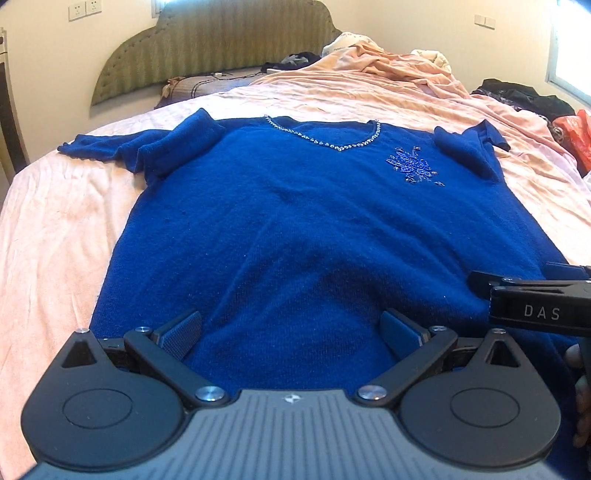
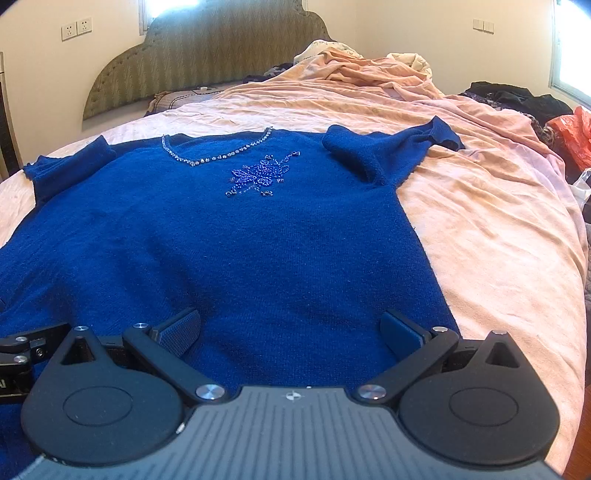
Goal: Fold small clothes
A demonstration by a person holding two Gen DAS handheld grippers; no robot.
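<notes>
Sweater (image 1: pixel 295 221) is lying flat, front up, on the bed (image 1: pixel 66 229), ready for folding; left gripper (image 1: pixel 291 332) and right gripper (image 2: pixel 291 332) are hovering at its hem, jaws wide, likely preparing to pinch it.

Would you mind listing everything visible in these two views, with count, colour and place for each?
sweater: one, royal blue, flat on the bed, front up, both short sleeves out
beaded flower: one, blue, on the sweater's chest
neckline trim: one, silver stones, along the V-neck
sheet: one, peach-pink, wrinkled, covering the bed
headboard: one, olive green, at the far end
dark clothes: one pile, black, far right edge of the bed
plastic bag: one, orange, beside the dark pile
wall sockets: two, white, far wall
left gripper: black, open over the hem
right gripper: black, open over the hem
</notes>
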